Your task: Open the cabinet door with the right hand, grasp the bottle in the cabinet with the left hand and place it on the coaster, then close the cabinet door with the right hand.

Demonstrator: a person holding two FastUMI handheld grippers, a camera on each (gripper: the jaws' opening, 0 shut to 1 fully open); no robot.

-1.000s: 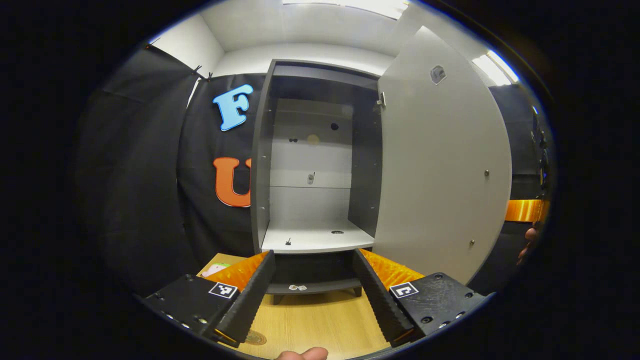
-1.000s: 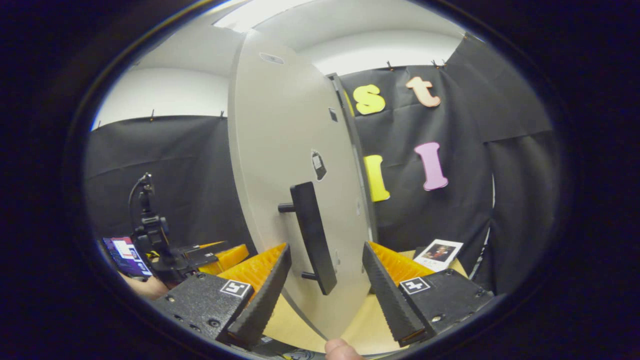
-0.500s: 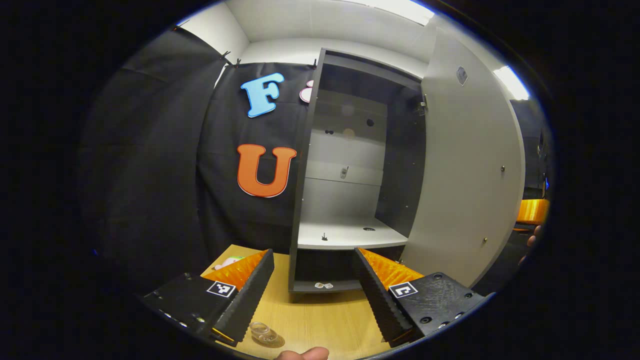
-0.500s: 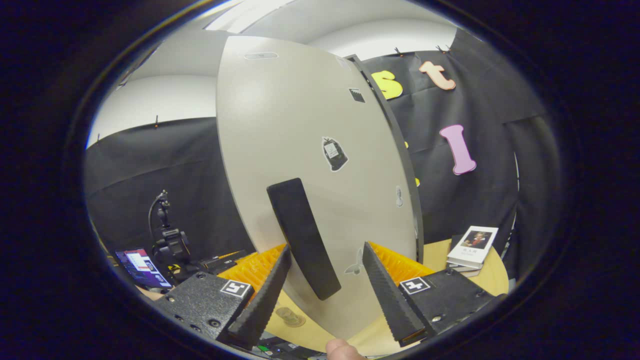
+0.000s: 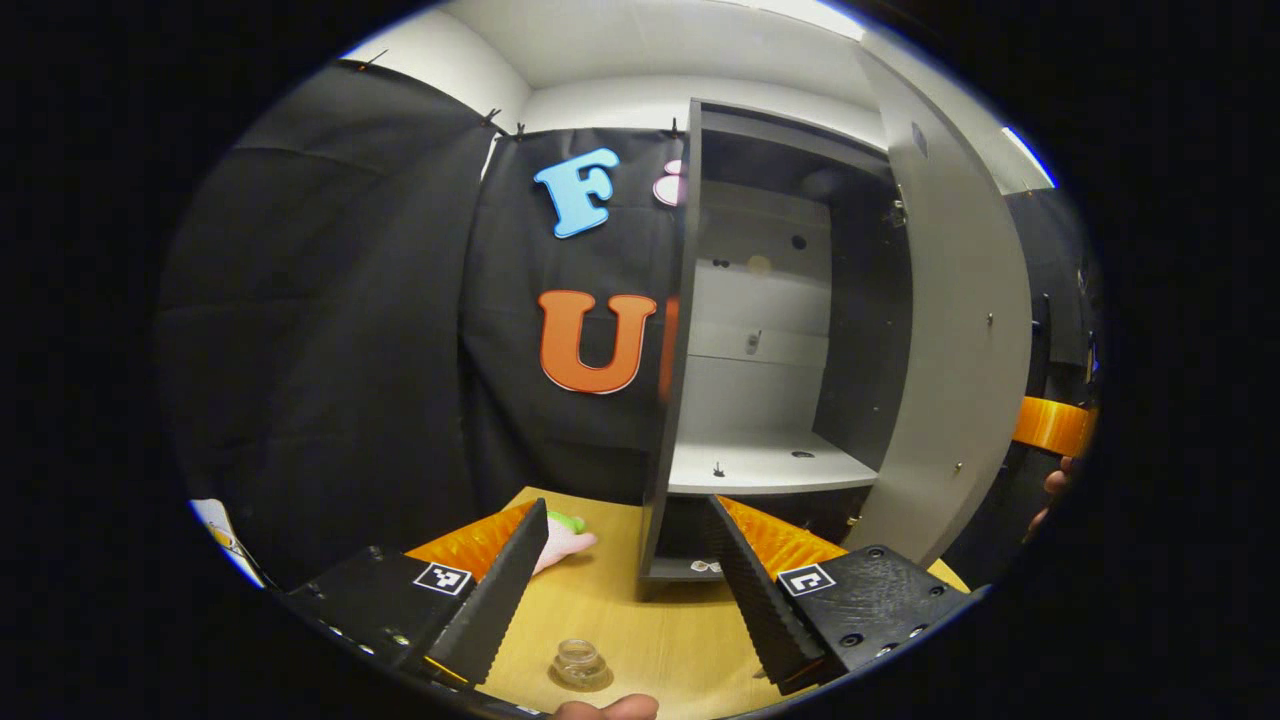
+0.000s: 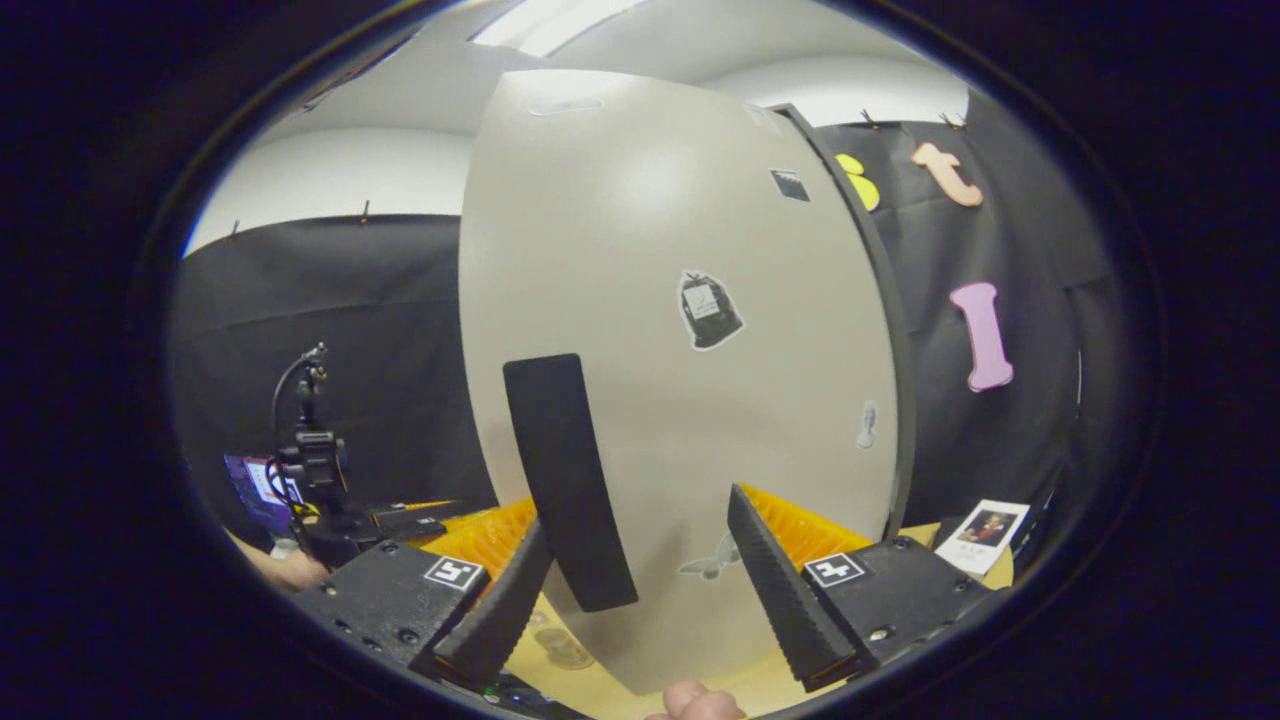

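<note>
In the left gripper view, the left gripper hangs over the wooden table with its fingers spread wide and nothing between them. Low and near on the table, just in front of that gripper, a small clear glass bottle stands upright on a round coaster. Farther off stands the cabinet, its pale door swung partway open on the right, a white shelf inside. A small pink and green toy lies on the table to the left of the cabinet, behind the left finger. At the far right edge, a hand peeks in beside an orange part. Over to the right gripper view: the right gripper is up close to the outer face of the door, fingers wide apart. The dark bar handle sits by the left finger, though whether they touch, I cannot tell. A camera on a stand is off to the left, and a small card with a portrait lies far right.
</note>
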